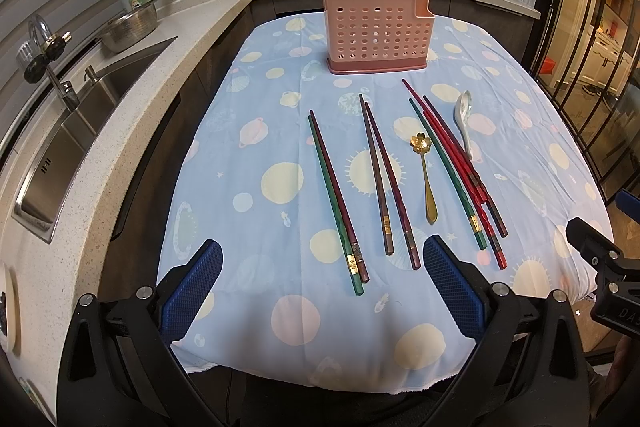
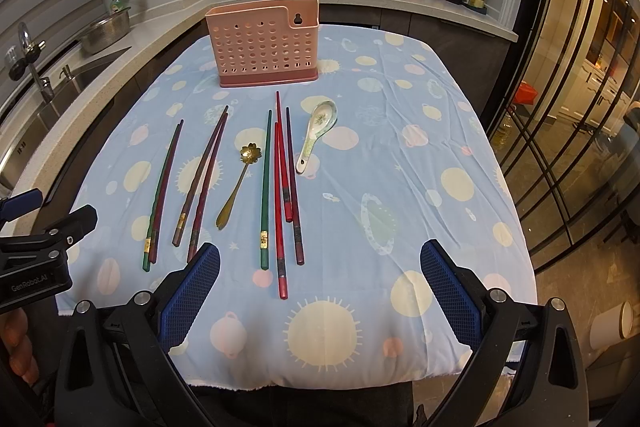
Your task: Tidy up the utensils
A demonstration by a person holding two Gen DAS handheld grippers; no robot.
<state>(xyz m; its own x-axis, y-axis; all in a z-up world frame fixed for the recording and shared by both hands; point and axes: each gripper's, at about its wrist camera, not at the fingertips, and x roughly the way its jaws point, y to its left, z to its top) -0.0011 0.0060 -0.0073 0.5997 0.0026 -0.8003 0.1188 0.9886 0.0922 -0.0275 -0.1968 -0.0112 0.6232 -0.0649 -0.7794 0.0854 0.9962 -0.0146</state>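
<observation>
Pink holey utensil holder (image 1: 378,29) standing upright at the far end; chopsticks (image 1: 338,201) laid flat in loose pairs; gold flower spoon (image 1: 425,177) and white ceramic spoon (image 1: 464,121) lying among them

A thin, matt printed cloth (image 1: 280,131) with soft creases covers the worktop, and on it stands a perforated holder (image 1: 378,31) of smooth, dull pink plastic. The chopsticks (image 2: 280,195) look lacquered with a slight sheen and small gold bands, the flower-headed spoon (image 1: 426,179) is shiny gold-toned metal, and the soup spoon (image 2: 316,135) is glossy glazed ceramic. Each gripper, left (image 1: 322,287) and right (image 2: 320,287), carries blue pads (image 1: 192,291) with a rough, knurled texture on matt black plastic arms fixed with bright metal screws.
</observation>
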